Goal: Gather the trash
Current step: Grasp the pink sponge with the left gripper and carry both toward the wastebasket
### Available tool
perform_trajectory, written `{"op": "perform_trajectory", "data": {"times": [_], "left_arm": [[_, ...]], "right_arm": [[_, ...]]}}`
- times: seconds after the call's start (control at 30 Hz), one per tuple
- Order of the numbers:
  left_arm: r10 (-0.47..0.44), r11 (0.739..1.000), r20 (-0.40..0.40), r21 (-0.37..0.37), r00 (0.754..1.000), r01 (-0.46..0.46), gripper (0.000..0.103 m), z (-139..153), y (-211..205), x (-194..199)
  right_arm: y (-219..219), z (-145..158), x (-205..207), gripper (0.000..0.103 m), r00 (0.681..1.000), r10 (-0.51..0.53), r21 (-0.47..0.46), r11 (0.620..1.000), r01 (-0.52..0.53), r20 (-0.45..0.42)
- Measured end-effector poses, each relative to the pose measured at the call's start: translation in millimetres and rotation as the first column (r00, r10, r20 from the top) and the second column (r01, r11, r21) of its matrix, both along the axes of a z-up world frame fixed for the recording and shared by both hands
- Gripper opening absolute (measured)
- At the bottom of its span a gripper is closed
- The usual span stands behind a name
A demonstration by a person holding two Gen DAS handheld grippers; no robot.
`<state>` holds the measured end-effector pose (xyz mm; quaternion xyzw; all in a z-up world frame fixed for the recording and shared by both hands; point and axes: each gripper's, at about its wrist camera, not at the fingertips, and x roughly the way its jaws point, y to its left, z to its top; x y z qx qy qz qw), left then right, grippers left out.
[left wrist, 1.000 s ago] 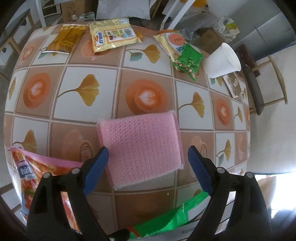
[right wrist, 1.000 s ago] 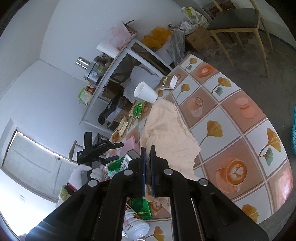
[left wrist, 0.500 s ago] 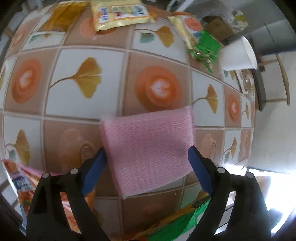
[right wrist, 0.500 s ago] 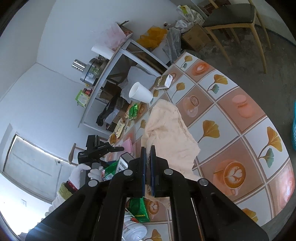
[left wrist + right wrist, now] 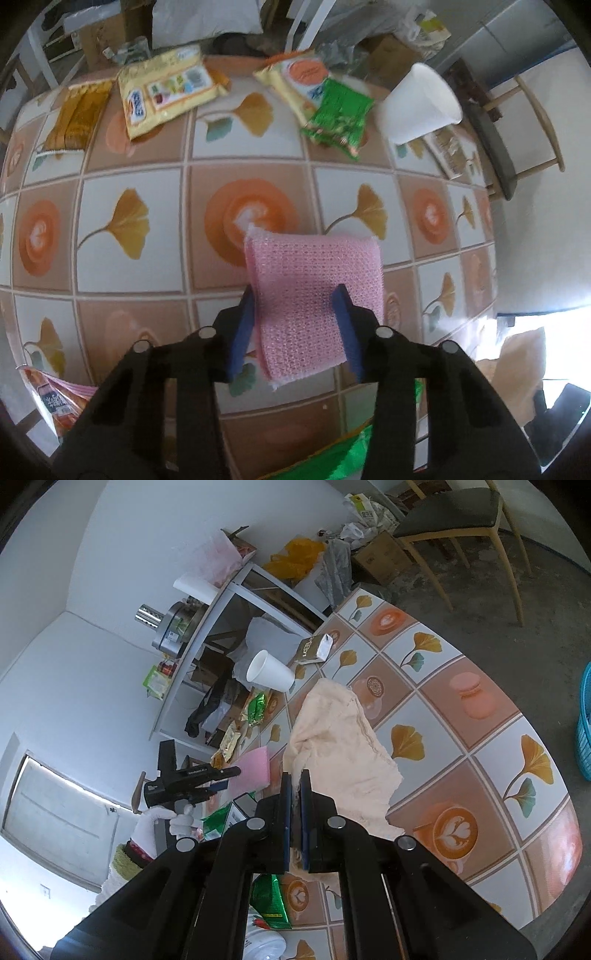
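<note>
In the left wrist view, the left gripper [image 5: 298, 325] pointed steeply down at the table [image 5: 155, 206], whose cloth showed ginkgo leaves and latte cups. Its jaws had just been closing, and the blue pads [image 5: 242, 328] pinched the near part of a pink mesh sponge [image 5: 314, 280], which curled upward between them with its far edge raised off the cloth. Farther back lay a yellow snack bag [image 5: 166, 92], a brown wrapper [image 5: 79, 114], a green packet [image 5: 338, 110] overlapping an orange-and-white pouch [image 5: 295, 77], and a white foam cup [image 5: 421, 103] tipped on its side. In the right wrist view, the right gripper [image 5: 295, 812] had its fingers pressed together on a fold of the cream cloth [image 5: 343, 753], which lay bunched on the table [image 5: 480, 746]. Off to the left, a white-gloved hand [image 5: 155, 823] held the other gripper against the pink sponge [image 5: 251, 771], near the table's far edge. The foam cup [image 5: 267, 672] and a small brown carton [image 5: 312, 650] sat beyond the cloth.
</note>
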<state>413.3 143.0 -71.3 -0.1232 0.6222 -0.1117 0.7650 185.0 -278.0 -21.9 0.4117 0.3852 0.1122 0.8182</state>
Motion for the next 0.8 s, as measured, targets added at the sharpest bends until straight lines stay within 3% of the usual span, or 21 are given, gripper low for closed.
{"op": "perform_trajectory", "data": {"times": [0.2, 0.5, 0.63, 0.8], "left_arm": [[-0.011, 1.0, 0.071, -0.009, 0.997, 0.011, 0.025, 15, -5, -3], [0.002, 0.999, 0.184, -0.043, 0.983, 0.006, 0.023, 55, -15, -16], [-0.017, 0.998, 0.251, -0.055, 0.968, 0.032, 0.023, 83, -25, -32], [-0.117, 0.986, 0.353, -0.071, 0.928, 0.151, 0.023, 123, -63, -66]], "right_arm": [[-2, 3, -2, 0.005, 1.0, -0.006, -0.005, 1.0, 0.006, 0.005], [-4, 11, -8, 0.005, 1.0, -0.014, -0.016, 1.0, 0.014, 0.028], [-10, 18, -14, 0.005, 0.998, -0.025, -0.017, 1.0, 0.026, 0.053], [-26, 31, -29, 0.005, 0.994, -0.066, -0.031, 0.997, 0.069, 0.089]]}}
